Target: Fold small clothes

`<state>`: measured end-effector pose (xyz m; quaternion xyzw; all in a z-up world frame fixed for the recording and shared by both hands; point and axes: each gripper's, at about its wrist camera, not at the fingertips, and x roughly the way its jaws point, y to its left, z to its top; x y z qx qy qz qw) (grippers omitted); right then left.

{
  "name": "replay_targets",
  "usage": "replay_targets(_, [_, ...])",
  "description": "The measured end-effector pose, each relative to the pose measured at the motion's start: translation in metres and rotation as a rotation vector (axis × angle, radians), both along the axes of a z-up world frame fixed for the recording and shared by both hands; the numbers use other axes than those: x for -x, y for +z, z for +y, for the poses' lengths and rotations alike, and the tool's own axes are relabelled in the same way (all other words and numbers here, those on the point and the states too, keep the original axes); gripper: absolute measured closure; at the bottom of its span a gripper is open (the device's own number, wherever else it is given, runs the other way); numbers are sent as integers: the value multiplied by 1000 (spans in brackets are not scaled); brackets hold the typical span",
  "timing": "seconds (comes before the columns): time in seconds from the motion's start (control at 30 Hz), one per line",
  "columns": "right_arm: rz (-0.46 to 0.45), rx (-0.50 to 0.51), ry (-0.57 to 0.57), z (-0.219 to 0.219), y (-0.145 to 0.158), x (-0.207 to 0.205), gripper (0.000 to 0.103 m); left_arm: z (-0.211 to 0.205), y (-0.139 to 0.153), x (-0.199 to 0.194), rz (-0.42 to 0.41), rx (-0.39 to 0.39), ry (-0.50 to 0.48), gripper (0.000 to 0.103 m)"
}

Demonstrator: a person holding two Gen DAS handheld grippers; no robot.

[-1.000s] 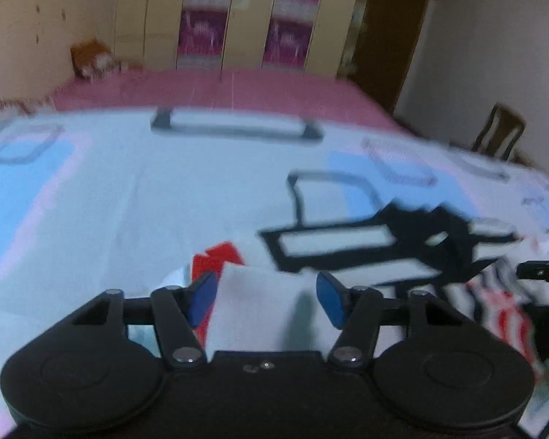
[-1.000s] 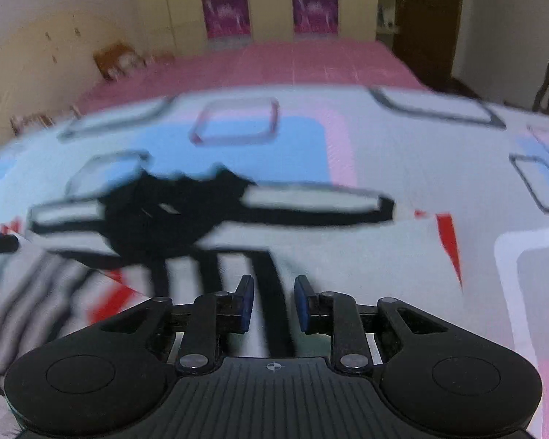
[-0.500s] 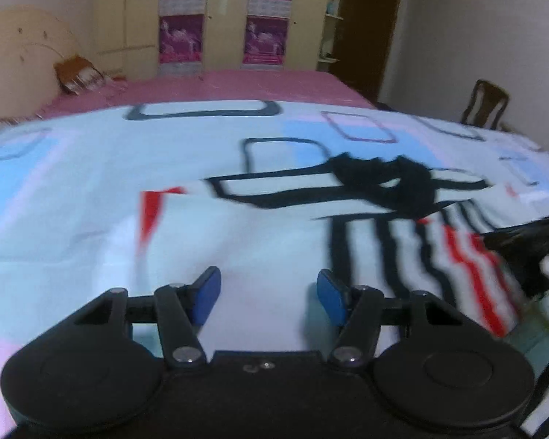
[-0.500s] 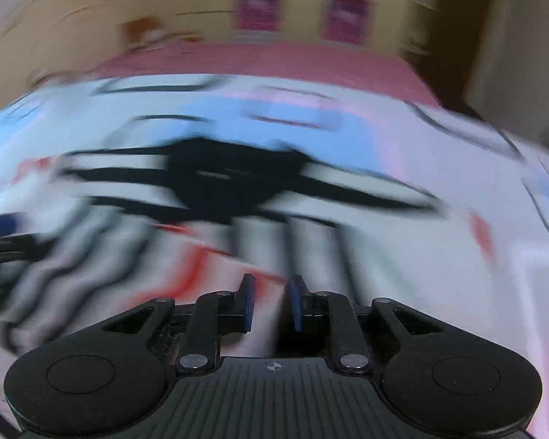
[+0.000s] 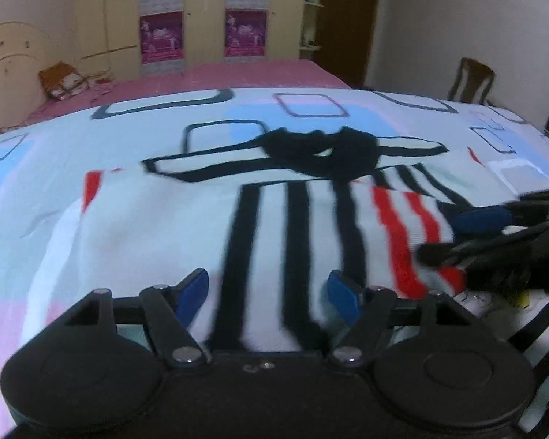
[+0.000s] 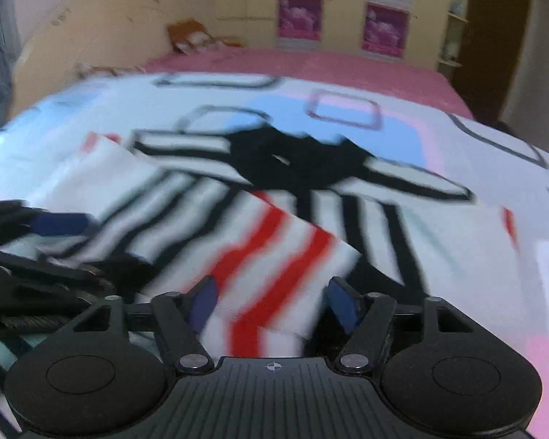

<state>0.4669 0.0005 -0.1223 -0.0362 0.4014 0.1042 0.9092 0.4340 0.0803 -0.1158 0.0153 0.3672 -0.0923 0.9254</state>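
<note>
Both tools' fingers apart over striped garment (image 5: 274, 219), its near edge hidden.

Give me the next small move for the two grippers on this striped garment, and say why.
Probably lower the right gripper and close it on the red-striped flap, which lies folded over the garment's black stripes between its open fingers. The left gripper is open too, so nothing is held yet.

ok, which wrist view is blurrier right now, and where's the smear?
Right wrist: heavy motion blur across the striped garment and bedsheet; its own gripper stays sharp. Left wrist: mostly crisp, only the right gripper at the edge smears. Both show fisheye bowing.
</note>
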Motion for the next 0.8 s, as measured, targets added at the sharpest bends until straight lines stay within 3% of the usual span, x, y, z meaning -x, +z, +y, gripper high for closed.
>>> replay_targets(0.03, [2, 2, -57, -17, -2, 1, 60, 6, 0, 3, -1, -12, 8, 29])
replay_targets(0.07, [4, -13, -102, -35, -3, 3, 62, 15, -1, 8, -5, -15, 2, 29])
replay_targets(0.2, [39, -58, -199, -82, -6, 9, 62, 18, -1, 13, -15, -43, -22, 30])
replay_targets(0.37, [64, -154, -236, -88, -4, 8, 63, 20, -2, 11, -14, -35, -22, 30])
replay_targets(0.53, [61, -149, -227, -85, -1, 15, 77, 23, -4, 10, -10, -31, -39, 29])
replay_targets(0.8, [65, -91, -225, -76, -2, 13, 77, 18, -6, 12, -23, -40, -16, 28])
